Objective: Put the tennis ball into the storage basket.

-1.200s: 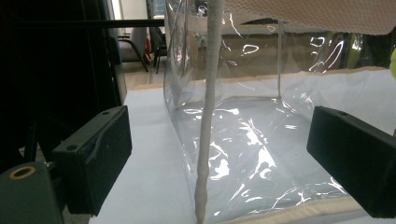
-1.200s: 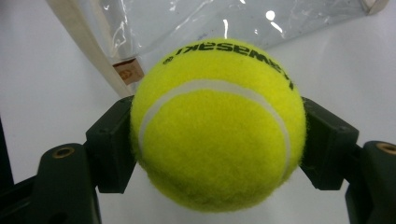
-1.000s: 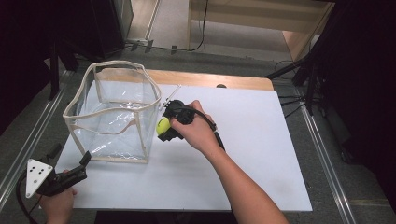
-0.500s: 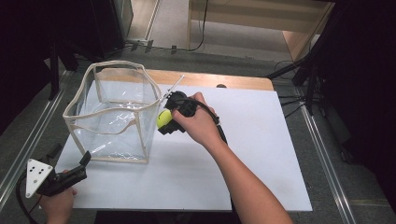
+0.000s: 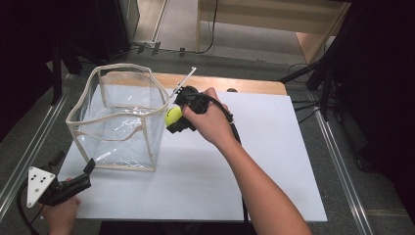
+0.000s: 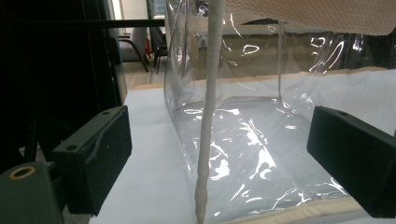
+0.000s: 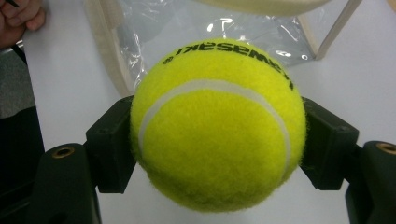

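Observation:
A yellow tennis ball [image 5: 172, 116] [image 7: 217, 123] is clamped between the jaws of my right gripper [image 5: 174, 119] [image 7: 217, 149], which is shut on it and held in the air just right of the bag's near right corner, near rim height. The clear plastic bag [image 5: 120, 120] with a beige rim stands open-topped on the white table [image 5: 274, 147]. My left gripper [image 5: 76, 178] [image 6: 219, 154] rests low at the table's front left, open, with the bag's near left corner seam [image 6: 205, 140] standing between its jaws, untouched by the pads.
The white tabletop lies open to the right of the bag. A thin white rod [image 5: 183, 81] juts up behind the right hand. Metal rails [image 5: 29, 147] run along both table sides; dark stands and cables sit at the far right.
My right gripper has risen with the tennis ball and shifted slightly toward the bag's rim. The left gripper has stayed where it was.

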